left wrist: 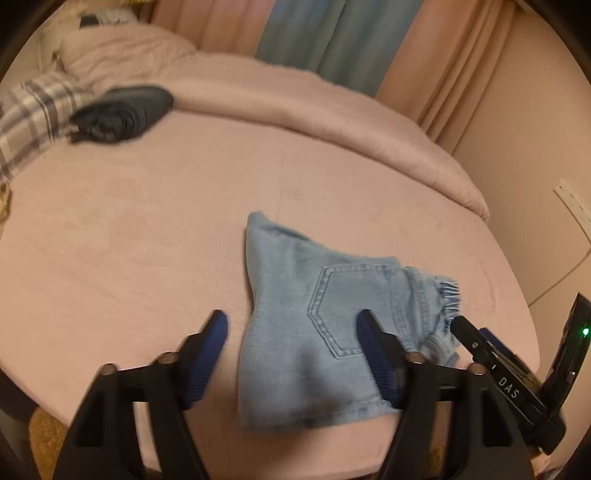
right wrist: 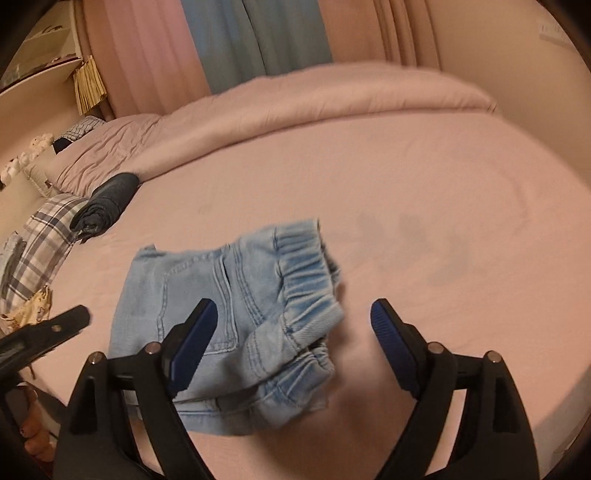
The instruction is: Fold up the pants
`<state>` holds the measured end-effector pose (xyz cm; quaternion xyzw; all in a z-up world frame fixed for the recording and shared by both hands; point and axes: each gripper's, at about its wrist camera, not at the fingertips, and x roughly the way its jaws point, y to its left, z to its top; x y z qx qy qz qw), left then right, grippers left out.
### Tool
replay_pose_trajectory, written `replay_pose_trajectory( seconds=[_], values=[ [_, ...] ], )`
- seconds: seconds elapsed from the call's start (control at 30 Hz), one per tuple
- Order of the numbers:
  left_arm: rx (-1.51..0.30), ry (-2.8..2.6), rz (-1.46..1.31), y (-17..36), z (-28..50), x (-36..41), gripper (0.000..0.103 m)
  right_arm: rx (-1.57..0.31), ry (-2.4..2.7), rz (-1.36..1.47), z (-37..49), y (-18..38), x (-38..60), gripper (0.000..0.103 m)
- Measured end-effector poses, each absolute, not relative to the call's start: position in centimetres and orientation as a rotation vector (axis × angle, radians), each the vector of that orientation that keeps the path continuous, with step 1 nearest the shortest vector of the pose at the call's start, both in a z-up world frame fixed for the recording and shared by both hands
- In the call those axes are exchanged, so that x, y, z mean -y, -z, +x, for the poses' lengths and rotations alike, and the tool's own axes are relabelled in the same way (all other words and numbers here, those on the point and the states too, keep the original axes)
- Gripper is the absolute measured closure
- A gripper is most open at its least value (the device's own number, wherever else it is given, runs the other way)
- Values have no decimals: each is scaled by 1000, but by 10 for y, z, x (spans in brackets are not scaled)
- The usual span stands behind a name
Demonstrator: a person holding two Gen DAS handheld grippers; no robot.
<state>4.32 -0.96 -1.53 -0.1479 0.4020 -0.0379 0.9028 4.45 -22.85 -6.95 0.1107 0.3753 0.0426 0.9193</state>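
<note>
The light blue denim pants (left wrist: 314, 317) lie folded into a small bundle on the pink bed (left wrist: 147, 229), back pocket up and elastic waistband at the right. My left gripper (left wrist: 291, 328) hovers above their left part, jaws wide apart, nothing pinched. In the right wrist view the same pants (right wrist: 236, 317) show their gathered waistband on the right. My right gripper (right wrist: 293, 317) stands open over the waistband side, pads clear of the cloth. The left gripper's finger (right wrist: 55, 326) shows at that view's left edge, the right gripper's finger (left wrist: 476, 338) at the left wrist view's right.
A dark folded garment (left wrist: 122, 112) lies near the pillows beside a plaid cloth (left wrist: 33, 118). A pink duvet (left wrist: 332, 107) is bunched along the far side. Curtains (left wrist: 314, 33) hang behind. The bed's near edge runs just under the grippers.
</note>
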Motion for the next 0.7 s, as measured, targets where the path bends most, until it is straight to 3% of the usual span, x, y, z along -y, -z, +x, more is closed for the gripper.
replay_pose_trajectory(
  seconds=[0.2, 0.7],
  values=[
    [-824, 36, -217, 7, 25, 22, 17, -684, -72, 144, 23, 35, 218, 10],
    [-865, -33, -117, 24, 3, 29, 16, -669, -80, 88, -9, 24, 195, 8]
  ],
)
